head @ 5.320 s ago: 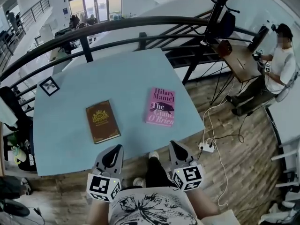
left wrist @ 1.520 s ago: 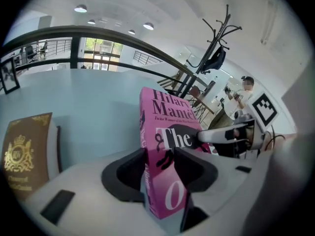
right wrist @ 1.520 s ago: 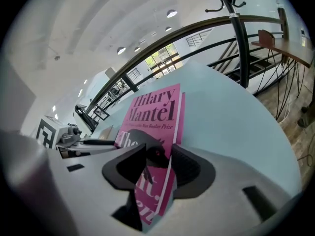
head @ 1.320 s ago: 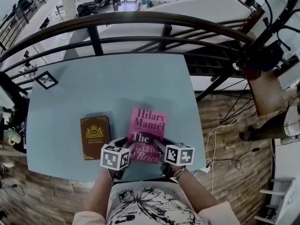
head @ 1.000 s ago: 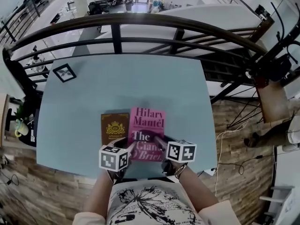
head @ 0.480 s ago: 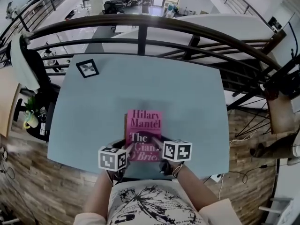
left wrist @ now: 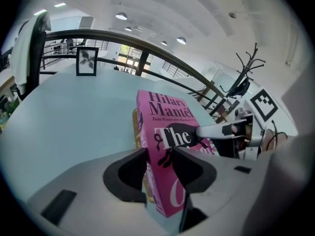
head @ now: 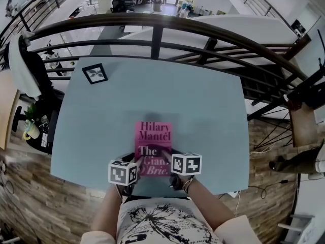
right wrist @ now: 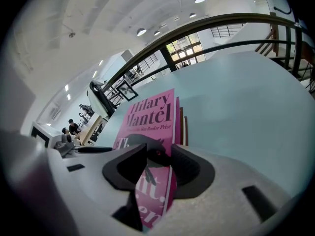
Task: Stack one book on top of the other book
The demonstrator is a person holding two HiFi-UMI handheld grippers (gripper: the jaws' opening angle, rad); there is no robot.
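Mo: Jaws status, both sides?
Lin: left gripper (left wrist: 160,168) clamped on the pink book (left wrist: 170,132) at its near edge, toward the left corner; one jaw on the cover, the other underneath; pads tight against it in the left gripper view
Mo: right one?
Lin: same story; right gripper (right wrist: 158,163) pinching the same book at the near edge, right corner; cover pinned between its two jaws; in the left gripper view its white finger lies across the black figure printed on the cover
Mo: so a two-handed hold; where's the book sitting?
Lin: over the near half of the pale blue table (head: 101,111), centred in front of the person; author's name at the far end, toward the railing (head: 152,20); head view shows both grippers right at its near edge
Mo: and the second book?
Lin: brown book (left wrist: 135,128) directly under the pink one; almost fully covered; only a thin gold-brown strip shows past the pink book's left side in the left gripper view, and a dark strip past its right side in the right gripper view
Mo: pink flat on it or hovering?
Lin: cannot tell from these views; edges roughly lined up
Mo: anything else on the table?
Lin: small black picture frame (head: 95,73) standing at the far left corner, well apart from the books
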